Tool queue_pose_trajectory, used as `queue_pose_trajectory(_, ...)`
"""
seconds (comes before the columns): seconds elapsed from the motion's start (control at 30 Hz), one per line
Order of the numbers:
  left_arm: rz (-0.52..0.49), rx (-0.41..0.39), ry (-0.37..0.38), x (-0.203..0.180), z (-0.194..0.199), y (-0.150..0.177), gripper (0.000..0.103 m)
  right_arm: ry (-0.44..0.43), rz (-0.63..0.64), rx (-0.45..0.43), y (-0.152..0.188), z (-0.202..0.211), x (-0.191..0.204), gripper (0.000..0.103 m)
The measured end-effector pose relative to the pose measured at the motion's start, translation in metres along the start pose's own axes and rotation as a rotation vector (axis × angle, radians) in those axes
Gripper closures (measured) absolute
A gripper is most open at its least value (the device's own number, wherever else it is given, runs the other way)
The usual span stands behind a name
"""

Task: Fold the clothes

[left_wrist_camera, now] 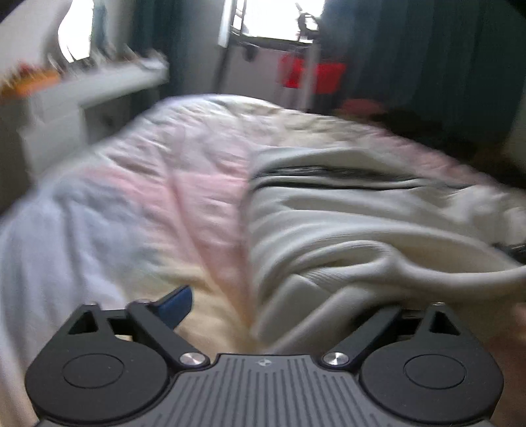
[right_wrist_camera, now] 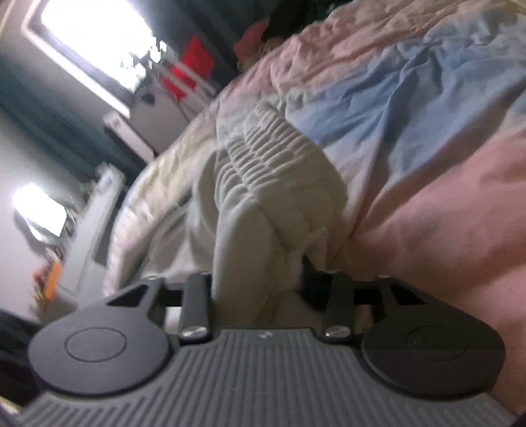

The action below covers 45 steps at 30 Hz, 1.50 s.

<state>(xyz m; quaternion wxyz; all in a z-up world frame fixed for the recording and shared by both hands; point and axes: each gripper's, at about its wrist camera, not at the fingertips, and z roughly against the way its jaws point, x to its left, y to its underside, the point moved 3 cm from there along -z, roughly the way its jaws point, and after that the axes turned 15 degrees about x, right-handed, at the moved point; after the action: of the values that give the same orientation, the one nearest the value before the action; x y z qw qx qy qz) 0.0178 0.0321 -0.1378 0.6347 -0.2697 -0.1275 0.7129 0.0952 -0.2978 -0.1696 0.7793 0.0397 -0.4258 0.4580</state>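
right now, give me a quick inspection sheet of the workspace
surface: bed quilt, pastel pink, blue and cream, rumpled
job's things: cream garment bunched on the quilt, ribbed hem facing the right camera
clutter: nothing seen on the bed near the garment
grippers: left gripper open, one blue finger visible; right gripper shut on the garment
cables: nothing seen
surroundings: bright window, red item on a rack, white shelf, dark curtains

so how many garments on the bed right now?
1: a cream garment on the pastel bedspread, its ribbed band bunched in the right gripper. Blur could hide more.
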Motion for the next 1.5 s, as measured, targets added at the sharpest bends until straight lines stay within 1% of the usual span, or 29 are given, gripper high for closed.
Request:
queue_pose_trajectory(0.07,0.030,0.043,0.166,0.009,0.009,-0.002,0.014,-0.029,-0.023,-0.034,-0.003,0.009,-0.001,0.073)
queue_pose_trajectory(0.1,0.054,0.049,0.237,0.015,0.011,-0.004,0.014,-0.042,-0.032,-0.050,-0.004,0.013,-0.001,0.074)
queue_pose_trajectory(0.2,0.134,0.052,0.509,0.034,0.021,-0.008,0.006,-0.036,-0.032,-0.069,-0.006,0.016,0.000,0.074)
queue_pose_trajectory(0.27,0.175,0.060,0.661,0.042,0.019,-0.010,0.002,-0.037,-0.043,-0.072,-0.006,0.015,-0.002,0.074)
queue_pose_trajectory(0.3,0.197,0.065,0.718,0.045,0.017,-0.012,0.002,-0.041,-0.048,-0.074,-0.007,0.015,-0.004,0.074)
queue_pose_trajectory(0.4,0.283,0.087,0.681,0.055,-0.004,-0.019,0.002,-0.049,-0.055,-0.078,-0.006,0.015,-0.007,0.074)
queue_pose_trajectory(0.5,0.381,0.136,0.632,0.062,-0.035,-0.024,0.004,-0.036,-0.040,-0.083,-0.004,0.015,-0.004,0.074)
queue_pose_trajectory(0.53,0.395,0.164,0.630,0.062,-0.045,-0.025,0.004,-0.033,-0.033,-0.085,-0.003,0.015,-0.003,0.075)
queue_pose_trajectory(0.57,0.395,0.173,0.626,0.061,-0.051,-0.026,0.004,-0.030,-0.026,-0.086,-0.003,0.016,-0.001,0.075)
queue_pose_trajectory(0.73,0.378,0.181,0.639,0.050,-0.060,-0.029,0.004,-0.015,0.009,-0.092,-0.001,0.017,0.006,0.075)
queue_pose_trajectory(0.8,0.352,0.187,0.600,0.046,-0.063,-0.029,0.008,-0.009,0.024,-0.094,0.000,0.018,0.009,0.075)
queue_pose_trajectory(0.87,0.339,0.182,0.583,0.043,-0.059,-0.031,0.020,-0.003,0.038,-0.097,0.001,0.018,0.011,0.075)
queue_pose_trajectory(0.9,0.338,0.176,0.581,0.041,-0.056,-0.033,0.023,0.000,0.045,-0.098,0.001,0.018,0.013,0.075)
queue_pose_trajectory(0.97,0.334,0.163,0.577,0.038,-0.049,-0.037,0.037,0.006,0.059,-0.100,0.002,0.019,0.016,0.075)
queue_pose_trajectory(1.0,0.332,0.157,0.575,0.036,-0.046,-0.039,0.042,0.004,0.070,-0.103,0.002,0.020,0.018,0.075)
queue_pose_trajectory(1.03,0.330,0.151,0.573,0.035,-0.043,-0.041,0.051,-0.002,0.086,-0.107,0.003,0.022,0.022,0.075)
queue_pose_trajectory(1.07,0.328,0.145,0.571,0.033,-0.039,-0.044,0.057,-0.009,0.103,-0.109,0.003,0.025,0.027,0.075)
queue_pose_trajectory(1.17,0.322,0.127,0.565,0.029,-0.029,-0.050,0.065,-0.040,0.137,-0.125,0.001,0.036,0.040,0.076)
queue_pose_trajectory(1.2,0.319,0.120,0.567,0.026,-0.025,-0.053,0.065,-0.053,0.143,-0.132,-0.001,0.040,0.045,0.076)
queue_pose_trajectory(1.3,0.295,0.094,0.616,0.008,-0.010,-0.079,0.068,-0.099,0.143,-0.166,-0.015,0.062,0.056,0.077)
queue_pose_trajectory(1.33,0.282,0.084,0.631,-0.003,-0.006,-0.087,0.068,-0.108,0.149,-0.175,-0.020,0.069,0.058,0.077)
queue_pose_trajectory(1.4,0.257,0.068,0.661,-0.027,0.000,-0.103,0.069,-0.097,0.174,-0.180,-0.039,0.086,0.060,0.078)
queue_pose_trajectory(1.47,0.239,0.080,0.698,-0.062,-0.008,-0.124,0.069,-0.093,0.163,-0.187,-0.064,0.103,0.053,0.078)
queue_pose_trajectory(1.5,0.220,0.087,0.719,-0.087,-0.015,-0.136,0.069,-0.089,0.146,-0.194,-0.078,0.110,0.046,0.078)
